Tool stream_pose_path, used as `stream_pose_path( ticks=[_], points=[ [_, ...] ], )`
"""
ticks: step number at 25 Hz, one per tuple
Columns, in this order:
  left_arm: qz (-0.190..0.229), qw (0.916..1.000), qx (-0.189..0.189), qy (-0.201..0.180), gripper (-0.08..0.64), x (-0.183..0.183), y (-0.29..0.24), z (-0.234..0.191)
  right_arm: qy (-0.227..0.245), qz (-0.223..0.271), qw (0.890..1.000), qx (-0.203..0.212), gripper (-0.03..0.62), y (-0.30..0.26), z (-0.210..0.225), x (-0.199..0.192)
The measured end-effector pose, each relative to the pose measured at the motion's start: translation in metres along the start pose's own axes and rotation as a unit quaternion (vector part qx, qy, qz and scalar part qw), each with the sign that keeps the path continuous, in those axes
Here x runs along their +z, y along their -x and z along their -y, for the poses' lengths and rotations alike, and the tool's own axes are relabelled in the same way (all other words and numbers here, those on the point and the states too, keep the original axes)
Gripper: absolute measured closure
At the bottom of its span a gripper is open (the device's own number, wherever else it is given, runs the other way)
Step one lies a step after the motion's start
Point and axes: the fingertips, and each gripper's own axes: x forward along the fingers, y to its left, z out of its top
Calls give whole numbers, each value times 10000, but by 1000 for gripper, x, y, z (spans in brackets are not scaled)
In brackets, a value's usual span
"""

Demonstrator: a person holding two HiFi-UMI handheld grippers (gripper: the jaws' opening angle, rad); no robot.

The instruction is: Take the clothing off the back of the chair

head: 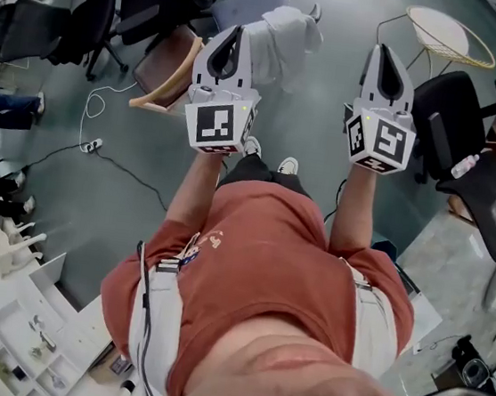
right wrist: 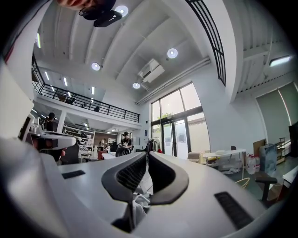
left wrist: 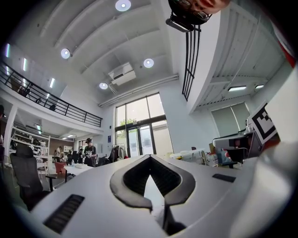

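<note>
White clothing (head: 290,38) drapes a chair (head: 245,6) at twelve o'clock, beyond the left gripper (head: 235,34) and right gripper (head: 388,53), both closed and empty.

Clothing (head: 290,36) on chair (head: 243,8), ahead of left tongs (head: 236,35)

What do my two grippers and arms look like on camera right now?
The left gripper and right gripper are pale grey, tapering to a point, lined with dark ribbed pads. Each carries a cube with black-and-white square markers. The person wears a rust-red short-sleeved T-shirt. A dark cable hangs down their left side.
</note>
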Motion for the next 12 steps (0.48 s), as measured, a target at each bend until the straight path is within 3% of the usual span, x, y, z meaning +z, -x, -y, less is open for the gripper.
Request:
stream_pose_path(
  ticks=[5,12],
  points=[
    [8,9999,143,5,546,-9,-15,-24,-60,-28,9999,133,561,-30,-12,-5],
    [54,9993,336,135,546,-20,-45,-71,205,-48,9991,379,561,-89,-41,-4]
  ],
)
